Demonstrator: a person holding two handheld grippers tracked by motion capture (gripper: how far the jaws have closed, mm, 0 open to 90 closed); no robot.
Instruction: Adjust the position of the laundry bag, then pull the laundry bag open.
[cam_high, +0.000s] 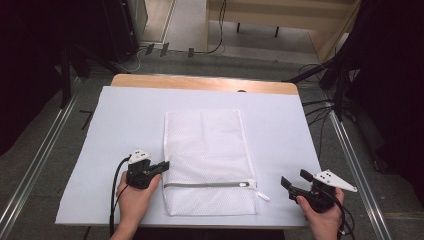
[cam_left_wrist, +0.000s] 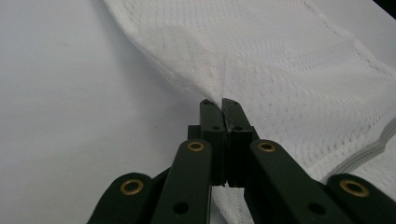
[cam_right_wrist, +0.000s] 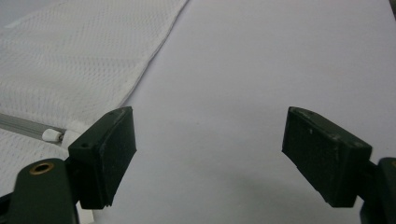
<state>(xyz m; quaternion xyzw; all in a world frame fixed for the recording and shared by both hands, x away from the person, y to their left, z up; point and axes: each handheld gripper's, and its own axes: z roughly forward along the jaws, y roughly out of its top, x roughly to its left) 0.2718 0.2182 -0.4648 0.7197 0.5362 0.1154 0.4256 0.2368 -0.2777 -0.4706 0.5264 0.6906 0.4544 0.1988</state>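
White mesh laundry bag (cam_high: 207, 160) lies flat at the centre of the table (cam_high: 125, 115), on a pale sheet cover, long axis running away from us. Grey zipper (cam_high: 205, 184) crosses the bag near our end, w/ the pull (cam_high: 245, 184) at the bag's right edge.

Left gripper (cam_high: 162, 166) is at the bag's left edge, just above the zipper line. In the left gripper view its jaws are pressed together on a pinch of mesh at that edge, fabric puckered up at the tips (cam_left_wrist: 223, 103).

Right gripper (cam_high: 295, 181) sits off to the right of the bag, near the table's front right corner, apart from the fabric. Its jaws are spread wide w/ nothing between them; bare sheet below. We see the zipper's end (cam_right_wrist: 51, 136) beside its left jaw in the right gripper view.
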